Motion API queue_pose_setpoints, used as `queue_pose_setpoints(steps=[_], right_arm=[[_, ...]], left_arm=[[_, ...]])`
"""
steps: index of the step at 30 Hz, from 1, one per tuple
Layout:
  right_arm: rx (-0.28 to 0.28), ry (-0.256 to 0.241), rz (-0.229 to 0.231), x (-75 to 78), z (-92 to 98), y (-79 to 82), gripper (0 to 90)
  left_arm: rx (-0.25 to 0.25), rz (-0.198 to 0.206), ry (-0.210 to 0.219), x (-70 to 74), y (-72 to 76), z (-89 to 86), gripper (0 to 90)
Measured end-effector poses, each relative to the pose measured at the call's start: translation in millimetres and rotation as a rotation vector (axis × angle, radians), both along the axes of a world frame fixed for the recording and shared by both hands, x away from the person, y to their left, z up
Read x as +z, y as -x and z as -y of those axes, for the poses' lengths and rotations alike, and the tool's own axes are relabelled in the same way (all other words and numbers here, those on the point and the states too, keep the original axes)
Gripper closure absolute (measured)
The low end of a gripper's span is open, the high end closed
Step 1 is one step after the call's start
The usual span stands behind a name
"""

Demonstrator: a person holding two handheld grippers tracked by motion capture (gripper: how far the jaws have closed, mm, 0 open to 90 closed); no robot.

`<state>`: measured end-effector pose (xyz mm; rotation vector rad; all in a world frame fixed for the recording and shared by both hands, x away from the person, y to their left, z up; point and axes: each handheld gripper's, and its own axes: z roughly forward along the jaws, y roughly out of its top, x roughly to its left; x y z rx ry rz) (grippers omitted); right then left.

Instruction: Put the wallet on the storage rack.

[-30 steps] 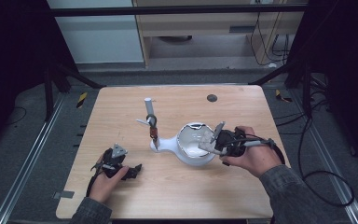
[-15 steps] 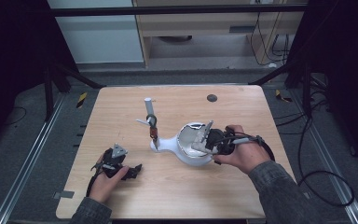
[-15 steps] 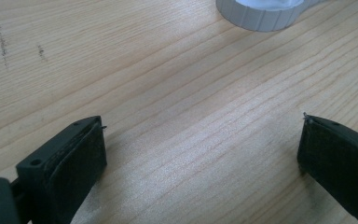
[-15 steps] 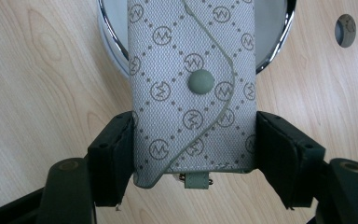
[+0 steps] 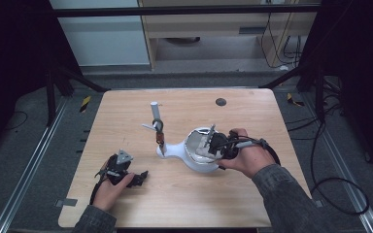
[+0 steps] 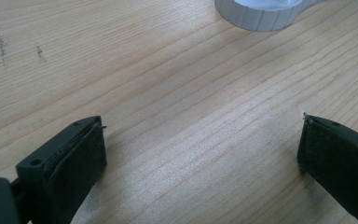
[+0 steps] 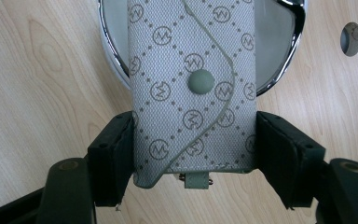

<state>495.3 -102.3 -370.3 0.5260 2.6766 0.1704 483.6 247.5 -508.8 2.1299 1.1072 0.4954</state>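
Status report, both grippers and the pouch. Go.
Right gripper shut on grey patterned pouch, fingers on both its sides, over white bowl. Left gripper open, on bare table. Nothing blocking.

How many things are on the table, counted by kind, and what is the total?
Grey patterned pouch, clamped by the right gripper above the bowl: 1
White bowl with chrome rim: 1
Small upright stand: 1
Dark round spot on the table: 1
Total: 4

Open tabletop (image 5: 126,121) left & front — stand (image 5: 158,130) and white bowl (image 5: 194,162) block the middle.
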Motion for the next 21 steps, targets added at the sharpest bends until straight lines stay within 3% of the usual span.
queue_pose_setpoints(steps=[21], right_arm=[[0.005, 0.017, -0.016, -2.4, -11.3, -5.9, 31.7]], left_arm=[[0.0, 0.0, 0.0, 0.0, 0.1, 0.2, 0.6]])
